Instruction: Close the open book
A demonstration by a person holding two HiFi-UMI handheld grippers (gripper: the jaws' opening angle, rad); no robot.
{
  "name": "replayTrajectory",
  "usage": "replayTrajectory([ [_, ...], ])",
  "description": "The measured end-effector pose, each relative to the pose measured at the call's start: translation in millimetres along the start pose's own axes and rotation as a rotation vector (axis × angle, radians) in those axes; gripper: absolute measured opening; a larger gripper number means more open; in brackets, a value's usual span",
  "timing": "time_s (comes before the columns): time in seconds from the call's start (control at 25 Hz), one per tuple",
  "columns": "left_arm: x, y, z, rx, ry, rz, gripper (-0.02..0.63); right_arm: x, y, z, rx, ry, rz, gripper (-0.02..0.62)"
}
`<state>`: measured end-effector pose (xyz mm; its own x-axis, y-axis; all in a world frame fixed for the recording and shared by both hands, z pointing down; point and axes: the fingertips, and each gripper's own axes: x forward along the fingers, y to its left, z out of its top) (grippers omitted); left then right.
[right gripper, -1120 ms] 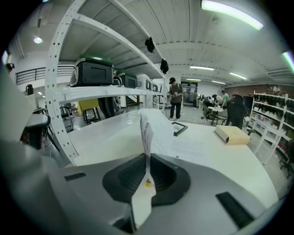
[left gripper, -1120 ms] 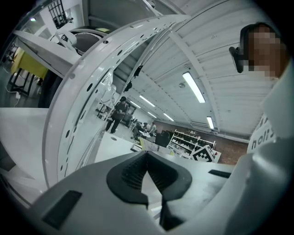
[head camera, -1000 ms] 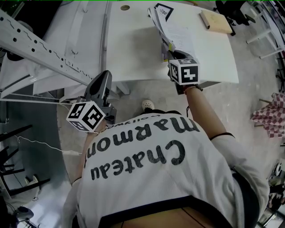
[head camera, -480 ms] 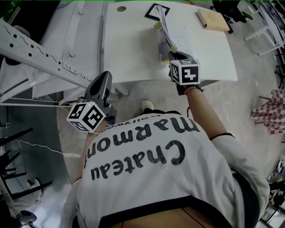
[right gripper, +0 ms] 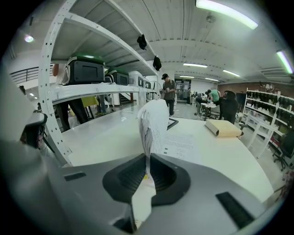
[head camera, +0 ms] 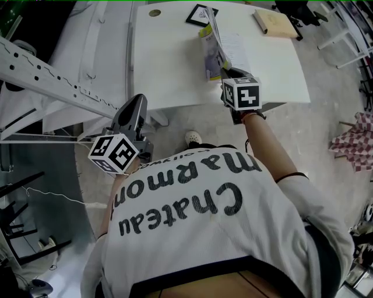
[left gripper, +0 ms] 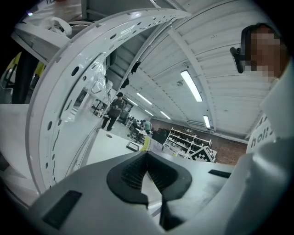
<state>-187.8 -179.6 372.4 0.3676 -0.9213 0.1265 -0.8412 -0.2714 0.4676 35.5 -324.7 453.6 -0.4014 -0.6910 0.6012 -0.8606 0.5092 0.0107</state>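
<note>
Half closed: book (head camera: 236, 51), left pages (right gripper: 154, 121) pinched upright by right gripper (right gripper: 147, 170); left gripper (left gripper: 149, 174) pressed shut, empty, near left. Next: swing pages right, lay flat, then release.

The white table (head camera: 169, 70) carries the open book (head camera: 236, 49), a tan block (head camera: 275, 23) and a black-framed card (head camera: 197, 15).

- Big open lab/workshop hall: strip lights (right gripper: 225, 11) on ribbed ceiling (right gripper: 174, 27), 1 o'clock.
- White perforated rack (right gripper: 50, 69) at 9 o'clock w/ equipment cases (right gripper: 85, 71).
- Storage shelves (right gripper: 266, 105) at 3 o'clock.
- Ppl (right gripper: 213, 98) at desks (right gripper: 206, 106), 12 o'clock, beyond white table (right gripper: 105, 137).
</note>
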Motion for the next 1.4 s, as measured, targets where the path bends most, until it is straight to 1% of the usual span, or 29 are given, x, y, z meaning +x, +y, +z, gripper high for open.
replayTrajectory([
  [0.4,7,2,-1,-0.003,0.013,-0.005,0.025,4,-12,-9,0.023,0.025,-0.027,0.046],
  [0.64,6,0,-5,-0.004,0.016,-0.009,0.024,1,-15,-17,0.003,0.03,-0.048,0.046],
  [1.4,13,-1,-7,-0.006,0.026,-0.018,0.024,1,-29,-31,0.032,0.057,-0.072,0.048],
])
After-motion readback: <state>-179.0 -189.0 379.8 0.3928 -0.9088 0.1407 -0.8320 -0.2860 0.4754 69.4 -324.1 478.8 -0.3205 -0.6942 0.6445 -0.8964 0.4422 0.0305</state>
